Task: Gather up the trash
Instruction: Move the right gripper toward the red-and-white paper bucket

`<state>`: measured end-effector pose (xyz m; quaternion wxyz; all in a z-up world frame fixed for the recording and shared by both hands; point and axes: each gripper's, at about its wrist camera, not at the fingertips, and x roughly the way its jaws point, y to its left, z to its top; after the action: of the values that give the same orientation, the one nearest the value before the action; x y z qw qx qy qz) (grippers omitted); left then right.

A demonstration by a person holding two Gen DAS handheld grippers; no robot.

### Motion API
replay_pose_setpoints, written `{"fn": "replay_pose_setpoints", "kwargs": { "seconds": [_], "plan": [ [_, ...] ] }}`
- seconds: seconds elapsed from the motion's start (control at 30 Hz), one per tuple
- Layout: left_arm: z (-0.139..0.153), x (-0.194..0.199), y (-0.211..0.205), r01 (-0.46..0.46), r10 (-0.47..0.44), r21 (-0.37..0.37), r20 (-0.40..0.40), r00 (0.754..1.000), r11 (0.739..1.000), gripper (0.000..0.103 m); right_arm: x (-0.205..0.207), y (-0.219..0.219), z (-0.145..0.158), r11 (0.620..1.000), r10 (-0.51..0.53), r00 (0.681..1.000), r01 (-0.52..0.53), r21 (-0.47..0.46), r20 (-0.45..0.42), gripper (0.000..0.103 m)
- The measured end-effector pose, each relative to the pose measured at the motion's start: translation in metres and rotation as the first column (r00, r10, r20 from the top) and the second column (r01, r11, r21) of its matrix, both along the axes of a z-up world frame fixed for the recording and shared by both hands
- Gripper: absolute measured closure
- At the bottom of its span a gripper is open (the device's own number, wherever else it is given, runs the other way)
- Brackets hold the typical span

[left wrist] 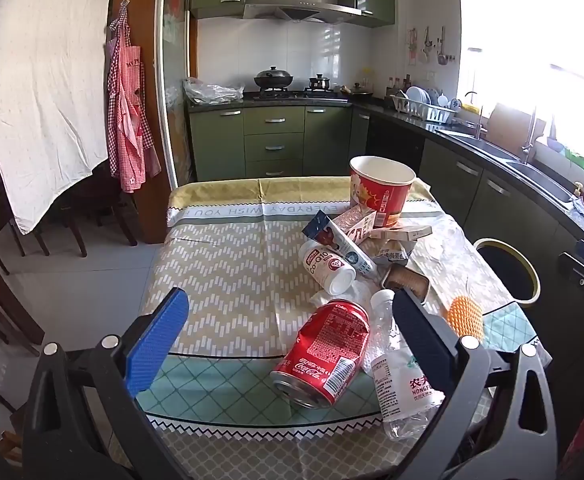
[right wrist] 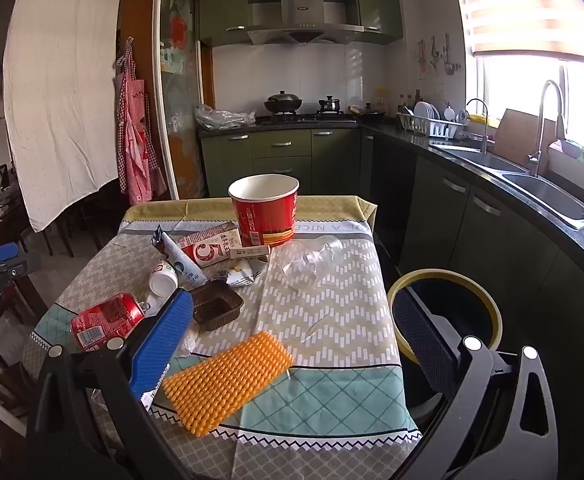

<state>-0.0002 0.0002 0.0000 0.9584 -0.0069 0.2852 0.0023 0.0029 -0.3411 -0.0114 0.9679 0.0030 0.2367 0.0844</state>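
Note:
Trash lies on a table with a patterned cloth [left wrist: 228, 264]. A dented red cola can [left wrist: 323, 354] and a crushed clear water bottle [left wrist: 399, 376] lie between the fingers of my open left gripper [left wrist: 292, 344]. Behind them are a white yogurt bottle [left wrist: 327, 270], a milk carton [left wrist: 357, 222], a brown plastic tray [left wrist: 405, 282] and a red paper bucket [left wrist: 381, 190]. My right gripper [right wrist: 292, 344] is open and empty above an orange foam net [right wrist: 228, 380]. A clear plastic cup [right wrist: 307, 258] lies on its side. A black bin with a yellow rim [right wrist: 443, 312] stands right of the table.
Green kitchen cabinets [left wrist: 276, 140] and a stove stand behind the table. A dark counter with a sink [right wrist: 539, 196] runs along the right. Dark chairs [left wrist: 72, 216] and a hanging white sheet [left wrist: 48, 80] are at the left.

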Motion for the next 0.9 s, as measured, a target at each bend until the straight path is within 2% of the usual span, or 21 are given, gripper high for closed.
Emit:
{"fn": "replay_pose_setpoints", "kwargs": {
  "seconds": [0.9],
  "plan": [
    [-0.010, 0.002, -0.003, 0.000, 0.001, 0.017, -0.028, 1.000, 1.000, 0.006, 0.015, -0.004, -0.002, 1.000, 0.021, 0.999, -0.020, 0.009, -0.048, 0.004]
  ]
}}
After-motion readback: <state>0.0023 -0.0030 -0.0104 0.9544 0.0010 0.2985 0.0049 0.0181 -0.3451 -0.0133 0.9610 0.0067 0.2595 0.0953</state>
